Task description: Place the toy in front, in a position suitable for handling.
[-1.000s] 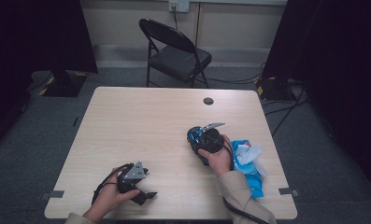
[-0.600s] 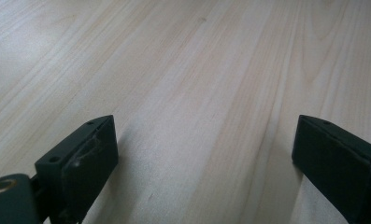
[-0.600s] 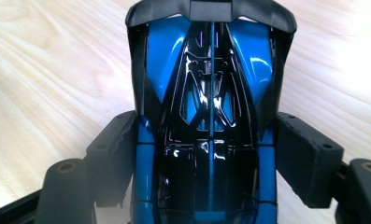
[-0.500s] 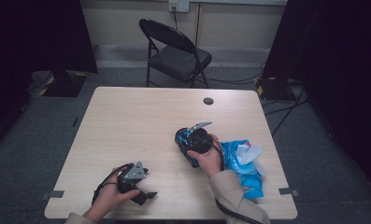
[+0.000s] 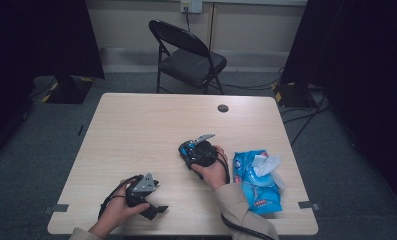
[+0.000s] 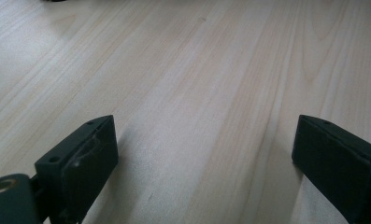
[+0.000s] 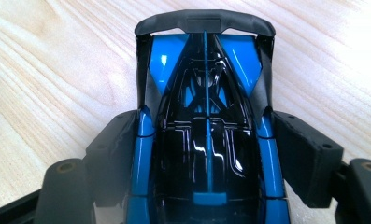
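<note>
Right gripper view: my right gripper (image 7: 206, 158) pinches a glossy blue-and-black toy car (image 7: 206, 116), carried leftward off the wipes pack (image 5: 258, 180); left gripper (image 6: 202, 154) spread over woodgrain.

In the right gripper view the bottom edge cuts off the near end of the toy car (image 7: 206, 140), and the jaws cover its flanks. From above, the right hand (image 5: 213, 167) hides most of the car, too small there to read. The print on the wipes pack (image 5: 258, 182) near the table's right edge is illegible. The left gripper's (image 6: 206, 154) jaws run off the bottom corners.
</note>
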